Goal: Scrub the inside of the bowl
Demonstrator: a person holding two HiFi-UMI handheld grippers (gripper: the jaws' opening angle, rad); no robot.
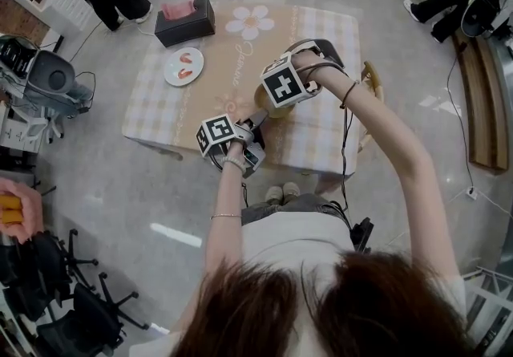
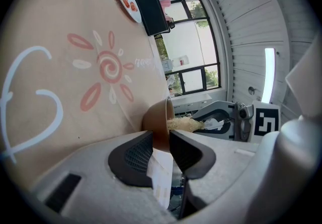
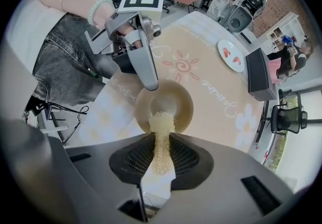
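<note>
Centrally, bowl (image 3: 166,109): round, brown, smooth and matt inside. It stands on the beige middle of the tablecloth (image 1: 317,143), near the person's edge.
Left gripper (image 2: 161,140): jaws clamped on the bowl's rim, with one ribbed black pad outside the wall and one inside.
Right gripper (image 3: 162,153): points down over the bowl, jaws pinched on the scrubber (image 3: 162,127).
Scrubber: pale yellow strip of fibrous mesh. Its free end reaches into the bowl's hollow; contact with the bottom cannot be told.
Tablecloth: checked cream border, plain beige centre printed with flowers, spirals and script.
Plate (image 1: 183,66): white, round, bearing red-pink pieces, well apart from the bowl.
Tissue box (image 1: 184,24): black, oblong, pink tissue at the top, just beside the plate.
Head view only: marker cubes (image 1: 282,81) covering most of the bowl; glossy grey floor (image 1: 120,187).
Right gripper view only: bowl's whole interior; left gripper's grey finger over the rim.
Left gripper view only: bowl seen side-on, scrubber poking past its rim.
</note>
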